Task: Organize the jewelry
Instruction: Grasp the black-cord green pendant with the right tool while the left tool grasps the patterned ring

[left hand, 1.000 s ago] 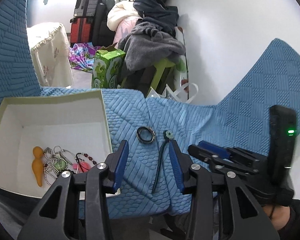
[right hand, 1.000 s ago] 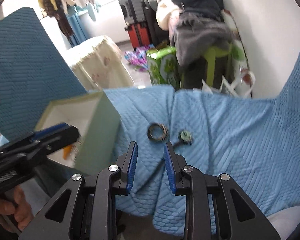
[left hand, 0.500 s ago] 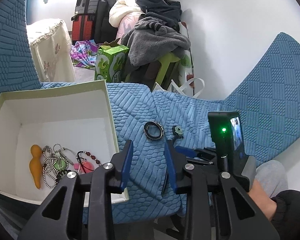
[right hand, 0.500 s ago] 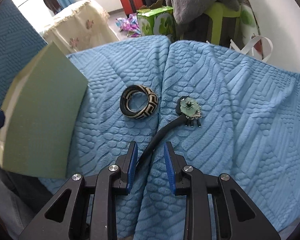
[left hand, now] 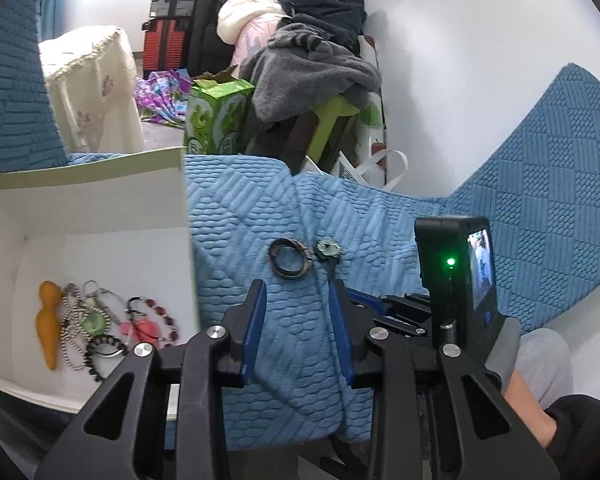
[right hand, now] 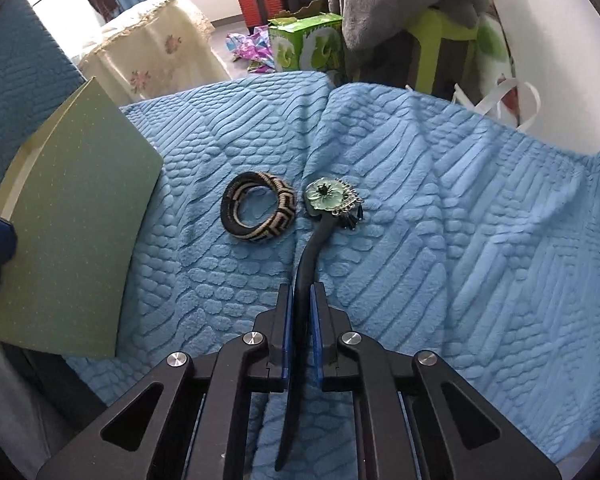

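A black cord necklace (right hand: 308,264) with a green flower pendant (right hand: 327,197) lies on the blue quilted cover. My right gripper (right hand: 300,300) is shut on the cord a little below the pendant. A black-and-cream patterned bangle (right hand: 259,210) lies just left of the pendant; it also shows in the left wrist view (left hand: 291,258). My left gripper (left hand: 298,304) is open and empty above the cover, just short of the bangle. The white box (left hand: 100,208) at left holds several pieces, among them an orange pendant (left hand: 48,330) and bead chains (left hand: 80,332).
The box's green outer wall (right hand: 72,220) stands left of the bangle. Past the cover's far edge are a green carton (left hand: 216,116), a green stool with piled clothes (left hand: 312,68), a cloth-draped table (left hand: 96,92) and suitcases. White wall at right.
My right gripper moved forward and down and closed on the necklace cord. My left gripper opened wider and shifted slightly; the bangle and pendant stay in place.
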`<state>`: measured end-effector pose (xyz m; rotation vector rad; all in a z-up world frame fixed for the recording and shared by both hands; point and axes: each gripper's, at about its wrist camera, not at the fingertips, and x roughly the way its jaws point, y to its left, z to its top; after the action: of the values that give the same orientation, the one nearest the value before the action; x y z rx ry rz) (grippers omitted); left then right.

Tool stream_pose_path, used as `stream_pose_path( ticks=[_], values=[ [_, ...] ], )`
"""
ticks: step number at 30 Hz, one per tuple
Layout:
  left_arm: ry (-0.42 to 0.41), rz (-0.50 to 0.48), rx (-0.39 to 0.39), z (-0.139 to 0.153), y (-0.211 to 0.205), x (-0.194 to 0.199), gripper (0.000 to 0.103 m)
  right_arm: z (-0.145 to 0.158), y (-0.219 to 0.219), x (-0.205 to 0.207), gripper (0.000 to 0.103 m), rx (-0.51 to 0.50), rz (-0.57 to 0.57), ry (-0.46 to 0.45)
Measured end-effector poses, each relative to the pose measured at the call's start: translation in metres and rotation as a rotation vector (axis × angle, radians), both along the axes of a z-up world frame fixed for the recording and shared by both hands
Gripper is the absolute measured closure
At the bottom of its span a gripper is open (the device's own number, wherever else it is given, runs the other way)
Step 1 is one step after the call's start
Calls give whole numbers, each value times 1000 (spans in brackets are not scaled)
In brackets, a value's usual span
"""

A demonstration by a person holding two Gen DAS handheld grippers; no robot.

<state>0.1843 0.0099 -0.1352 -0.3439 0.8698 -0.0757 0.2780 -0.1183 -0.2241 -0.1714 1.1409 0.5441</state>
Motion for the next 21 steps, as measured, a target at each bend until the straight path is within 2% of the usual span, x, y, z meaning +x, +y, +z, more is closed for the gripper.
stream_pose_path(
  ticks=[5,7,10,13,21],
  values=[
    [14,-16,-11,-2,-13,14,74,8,-9,0,97,22,-16,0],
    [23,-30,11,-2,-19,21,74,7,-15,3,97,21,-30,5],
    [43,-34,13,-7,-21,29,75,5,-27,6,97,46,-63,32],
    [73,-57,3,-15,-30,42,77,11,-36,8,97,53,-84,19],
    [149,-108,82,-43,-50,81,77,11,-57,13,97,96,-135,52]
  ],
)
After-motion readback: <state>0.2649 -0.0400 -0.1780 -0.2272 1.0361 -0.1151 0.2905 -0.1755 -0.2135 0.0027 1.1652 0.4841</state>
